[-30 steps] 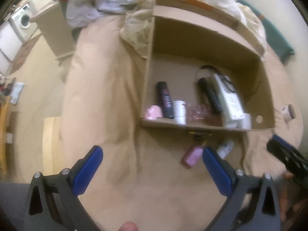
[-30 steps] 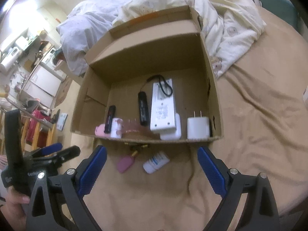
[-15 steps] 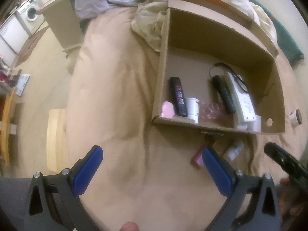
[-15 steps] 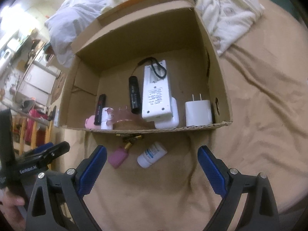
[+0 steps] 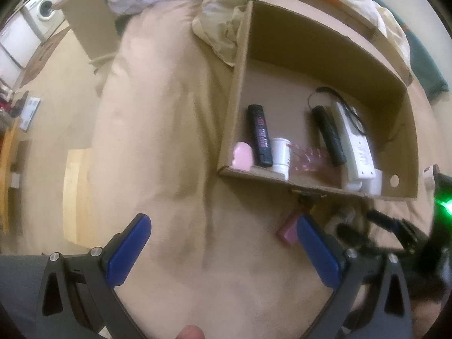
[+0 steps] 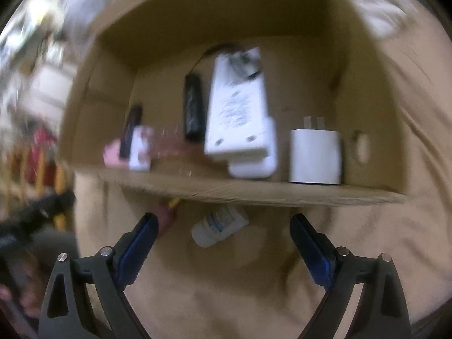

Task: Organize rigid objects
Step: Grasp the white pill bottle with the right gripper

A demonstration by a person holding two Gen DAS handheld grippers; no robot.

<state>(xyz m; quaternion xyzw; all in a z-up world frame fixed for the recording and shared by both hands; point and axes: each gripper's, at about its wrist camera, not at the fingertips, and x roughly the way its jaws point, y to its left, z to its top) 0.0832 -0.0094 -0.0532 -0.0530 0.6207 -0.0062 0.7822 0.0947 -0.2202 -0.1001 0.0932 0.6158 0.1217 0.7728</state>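
Note:
An open cardboard box point(image 5: 237, 90) point(image 6: 282, 195) lies on a tan bedspread and holds a black tube point(image 5: 260, 135), a white cup point(image 5: 280, 154), a white power strip point(image 6: 237, 104) and a white charger plug point(image 6: 315, 156). On the bedspread in front of the box lie a small white bottle point(image 6: 219, 226) and a pink bottle point(image 5: 286, 227). My right gripper point(image 6: 223, 231) is open, low over the bedspread, with the white bottle just beyond its fingertips. My left gripper point(image 5: 223, 231) is open with nothing in it, left of the pink bottle.
Rumpled white and cream bedding point(image 5: 220, 25) lies behind the box. The bed's left edge drops to the floor, where a wooden board point(image 5: 76, 195) stands. The other gripper point(image 5: 395, 234) shows at the right of the left wrist view.
My right gripper has moved quickly forward and down toward the white bottle and the box front; its view is blurred. The left gripper has drifted slightly left and back.

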